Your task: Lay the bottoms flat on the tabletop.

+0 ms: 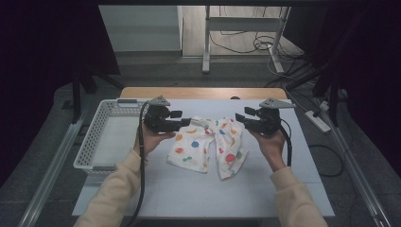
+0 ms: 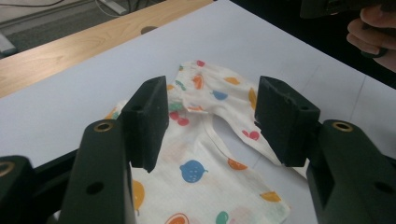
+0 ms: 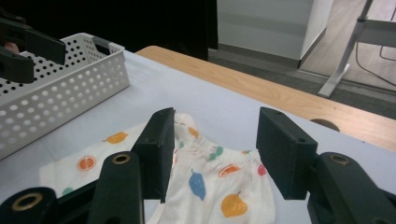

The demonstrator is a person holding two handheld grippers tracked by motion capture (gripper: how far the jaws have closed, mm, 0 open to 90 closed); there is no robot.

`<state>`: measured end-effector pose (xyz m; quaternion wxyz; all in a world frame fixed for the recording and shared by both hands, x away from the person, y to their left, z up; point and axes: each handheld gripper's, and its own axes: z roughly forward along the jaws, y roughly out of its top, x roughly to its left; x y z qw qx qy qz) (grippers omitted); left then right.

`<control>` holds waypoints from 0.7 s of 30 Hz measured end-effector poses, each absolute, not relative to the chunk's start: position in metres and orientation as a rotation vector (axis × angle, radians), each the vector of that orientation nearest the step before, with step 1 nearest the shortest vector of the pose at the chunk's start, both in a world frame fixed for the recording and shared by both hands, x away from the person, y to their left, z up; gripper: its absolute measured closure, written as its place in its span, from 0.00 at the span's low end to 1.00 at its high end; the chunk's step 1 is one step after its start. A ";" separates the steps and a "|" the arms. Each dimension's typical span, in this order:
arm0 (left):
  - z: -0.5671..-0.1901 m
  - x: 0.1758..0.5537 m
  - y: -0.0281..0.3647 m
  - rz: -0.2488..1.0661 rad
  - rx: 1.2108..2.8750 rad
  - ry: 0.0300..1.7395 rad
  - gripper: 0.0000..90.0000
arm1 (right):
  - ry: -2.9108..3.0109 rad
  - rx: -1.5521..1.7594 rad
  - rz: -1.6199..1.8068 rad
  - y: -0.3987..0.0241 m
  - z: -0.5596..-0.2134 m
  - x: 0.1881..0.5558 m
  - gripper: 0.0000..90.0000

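A small white garment (image 1: 208,146) printed with coloured fruit lies crumpled in the middle of the white table top (image 1: 189,194). My left gripper (image 1: 187,122) hovers over the garment's upper left corner, jaws apart and pointing right. My right gripper (image 1: 239,118) hovers over its upper right corner, jaws apart and pointing left. In the left gripper view the open left gripper (image 2: 212,107) looks down on the garment (image 2: 196,172), and nothing sits between the pads. In the right gripper view the open right gripper (image 3: 215,135) stands just above the garment's gathered edge (image 3: 205,186) without touching it.
A white perforated basket (image 1: 90,142) stands on the table's left side, seen also as the basket (image 3: 70,79) in the right gripper view. A wooden strip (image 1: 203,92) borders the table's far edge. Cables and a metal stand lie on the floor beyond.
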<state>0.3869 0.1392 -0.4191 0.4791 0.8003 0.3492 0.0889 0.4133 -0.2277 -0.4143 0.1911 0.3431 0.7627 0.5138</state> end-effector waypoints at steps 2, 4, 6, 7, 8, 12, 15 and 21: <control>-0.421 0.383 0.141 0.213 1.953 0.848 0.49 | 2.147 0.960 1.445 -0.229 -0.415 0.410 0.52; -0.423 0.378 0.142 0.206 1.952 0.846 0.49 | 2.155 0.950 1.443 -0.230 -0.417 0.408 0.52; -0.426 0.373 0.143 0.207 1.955 0.837 0.49 | 2.164 0.947 1.437 -0.231 -0.419 0.405 0.52; -0.427 0.371 0.144 0.204 1.955 0.833 0.49 | 2.167 0.945 1.440 -0.231 -0.419 0.403 0.52; -0.428 0.367 0.144 0.202 1.949 0.829 0.49 | 2.174 0.939 1.438 -0.231 -0.420 0.402 0.52; -0.433 0.358 0.148 0.195 1.950 0.819 0.49 | 2.200 0.917 1.421 -0.231 -0.423 0.396 0.52; -0.436 0.354 0.150 0.177 1.940 0.821 0.49 | 2.215 0.912 1.428 -0.231 -0.425 0.393 0.52; -0.443 0.346 0.150 0.163 1.947 0.811 0.49 | 2.219 0.921 1.439 -0.236 -0.429 0.387 0.52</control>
